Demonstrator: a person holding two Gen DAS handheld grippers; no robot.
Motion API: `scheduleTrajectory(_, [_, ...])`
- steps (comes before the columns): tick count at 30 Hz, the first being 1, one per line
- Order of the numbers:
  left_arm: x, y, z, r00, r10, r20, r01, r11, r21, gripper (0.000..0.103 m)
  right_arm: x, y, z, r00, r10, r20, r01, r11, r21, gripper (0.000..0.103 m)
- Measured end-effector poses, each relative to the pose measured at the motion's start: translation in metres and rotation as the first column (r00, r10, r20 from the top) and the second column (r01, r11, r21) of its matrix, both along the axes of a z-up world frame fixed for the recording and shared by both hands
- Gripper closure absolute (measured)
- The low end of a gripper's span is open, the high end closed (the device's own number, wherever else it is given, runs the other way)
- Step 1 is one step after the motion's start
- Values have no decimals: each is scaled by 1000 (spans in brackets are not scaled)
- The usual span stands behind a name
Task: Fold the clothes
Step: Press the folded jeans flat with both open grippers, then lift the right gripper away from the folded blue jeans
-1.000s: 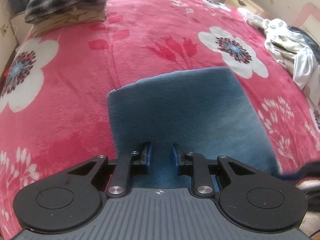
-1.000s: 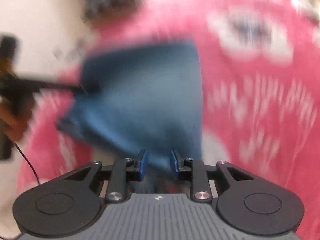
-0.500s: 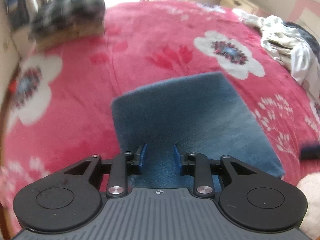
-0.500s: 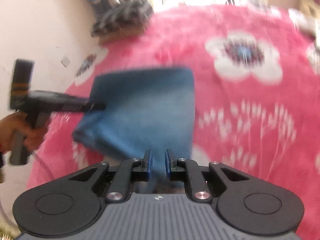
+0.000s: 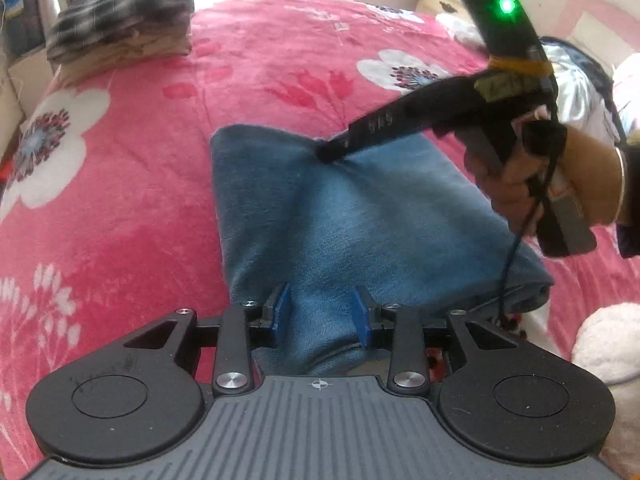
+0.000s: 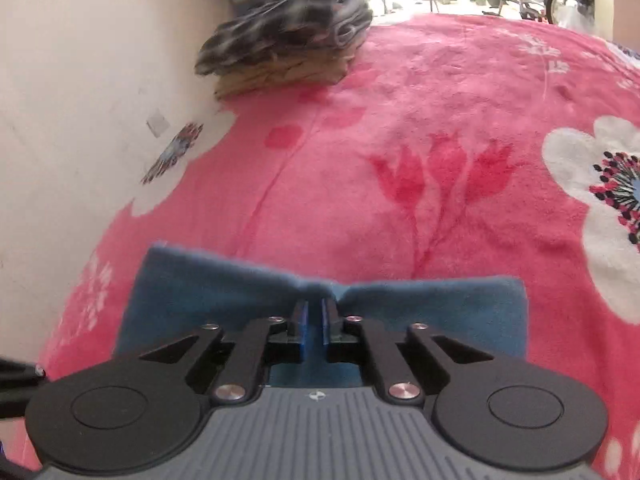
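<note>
The folded stack of clothes (image 5: 120,20) at the bed's far corner smears with motion blur in both views, so its checked top layer won't resolve. In the left wrist view the right tongs (image 5: 332,152) bury their tips in the blue cloth (image 5: 360,220), and how they stand there can't be read. The cloth's near end slips under the left tongs' (image 5: 322,312) housing. A pale fluffy thing (image 5: 608,344) is cut by the right edge, unidentifiable. The crumpled laundry (image 5: 580,80) sits mostly behind the person's hand (image 5: 560,180).
</note>
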State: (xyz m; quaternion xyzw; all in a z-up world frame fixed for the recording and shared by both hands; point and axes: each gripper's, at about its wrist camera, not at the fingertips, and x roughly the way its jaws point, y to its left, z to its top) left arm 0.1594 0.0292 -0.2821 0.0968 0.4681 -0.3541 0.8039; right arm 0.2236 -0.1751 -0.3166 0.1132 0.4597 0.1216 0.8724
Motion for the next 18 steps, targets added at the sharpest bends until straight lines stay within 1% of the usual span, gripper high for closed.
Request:
scheduleTrajectory(1, [-1, 1, -1, 1000, -3, 0, 3, 1000, -5, 70, -2, 1, 10, 1000, 13, 4, -13, 1000, -6, 94])
scheduleTrajectory(2, [-2, 2, -1, 1000, -7, 6, 7, 1000, -8, 70, -7, 4, 21, 999, 36, 21, -36, 999, -5, 93])
scheduleTrajectory(4, [-6, 4, -2, 1000, -11, 17, 11, 1000, -14, 70, -18, 13, 41, 990, 124, 68, -127, 991, 35, 93])
scheduleTrajectory(5, [-7, 5, -3, 1000, -9, 19, 9, 1000, -19, 70, -21, 20, 47, 980, 178, 87, -184, 981, 58, 93])
scheduleTrajectory(6, [-7, 6, -5, 1000, -6, 20, 6, 1000, -25, 70, -22, 30, 51, 967, 233, 102, -241, 967, 77, 93])
scheduleTrajectory(7, [-8, 6, -6, 1000, -3, 22, 3, 1000, -30, 69, -20, 41, 50, 955, 275, 109, -284, 956, 78, 93])
scheduleTrajectory(9, [-10, 6, -7, 999, -16, 39, 17, 999, -30, 69, -7, 63, 37, 938, 330, 104, -335, 941, 40, 93])
scheduleTrajectory(10, [-11, 7, -8, 999, -22, 48, 24, 999, -27, 69, 1, 72, 28, 937, 336, 95, -340, 940, 25, 95])
scheduleTrajectory(11, [-10, 7, -8, 998, -26, 49, 28, 999, -27, 69, 11, 77, 15, 947, 311, 79, -314, 949, 25, 97])
scheduleTrajectory(13, [-9, 7, -8, 998, -34, 50, 35, 999, -27, 69, 29, 76, -7, 971, 235, 47, -238, 968, 76, 98])
scheduleTrajectory(14, [-9, 7, -8, 998, -37, 51, 39, 999, -27, 69, 33, 73, -9, 978, 207, 37, -210, 973, 97, 99])
scheduleTrajectory(16, [-8, 6, -7, 998, -44, 49, 45, 999, -24, 69, 41, 66, -14, 989, 150, 17, -151, 979, 137, 103])
scheduleTrajectory(17, [-7, 5, -6, 998, -47, 47, 48, 999, -21, 69, 45, 63, -17, 993, 122, 6, -121, 980, 156, 101])
scheduleTrajectory(18, [-7, 5, -5, 998, -50, 45, 50, 999, -18, 69, 43, 56, -12, 996, 92, 16, -93, 981, 171, 96])
